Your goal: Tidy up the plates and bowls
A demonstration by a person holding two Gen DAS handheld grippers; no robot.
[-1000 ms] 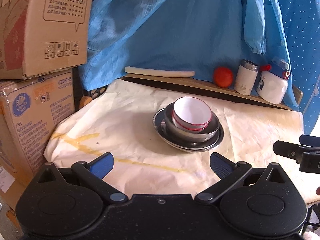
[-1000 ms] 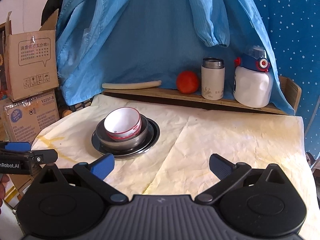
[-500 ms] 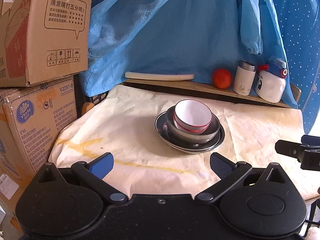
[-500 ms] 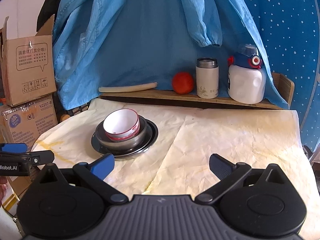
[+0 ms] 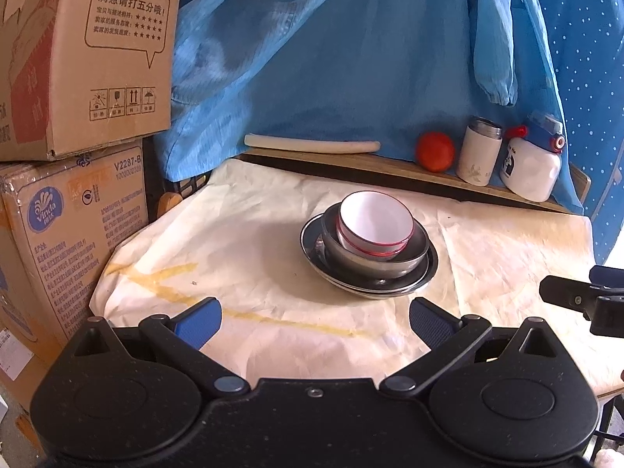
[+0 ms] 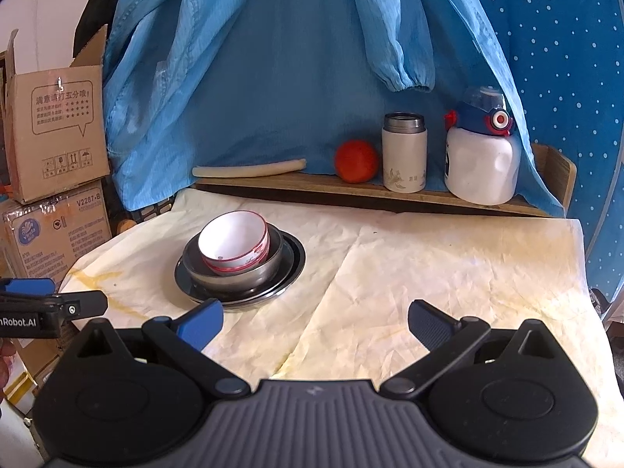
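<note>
Stack of dishes sits on the table (image 5: 241, 241), on a creased cream cloth with yellow stains. Order from bottom: metal plate (image 5: 423, 273), metal bowl (image 5: 370, 263), white bowl with red rim (image 5: 374, 221) nested on top and slightly tilted.

Left gripper (image 5: 314, 314): fingers spread wide, holding nothing. The stack lies beyond the fingers and apart from them, roughly on the line between the two tips.

Right gripper (image 6: 315, 318): fingers also spread wide, empty. In the right wrist view the stack (image 6: 240, 263) lies ahead of the left finger tip, close to it in the frame; contact cannot be judged. The left gripper shows at the left edge of this view, on the near left side of the stack.

Behind the stack: a raised wooden shelf (image 6: 312, 189) along the table's far edge. On it, left to right: pale long stick (image 6: 249, 168), orange-red round fruit (image 6: 356, 161), white flask with metal lid (image 6: 404, 152), white bottle with blue cap (image 6: 481, 156). A blue garment (image 6: 292, 58) hangs behind the shelf. Left of the stack, past the table edge: stacked cardboard boxes (image 5: 78, 117).
</note>
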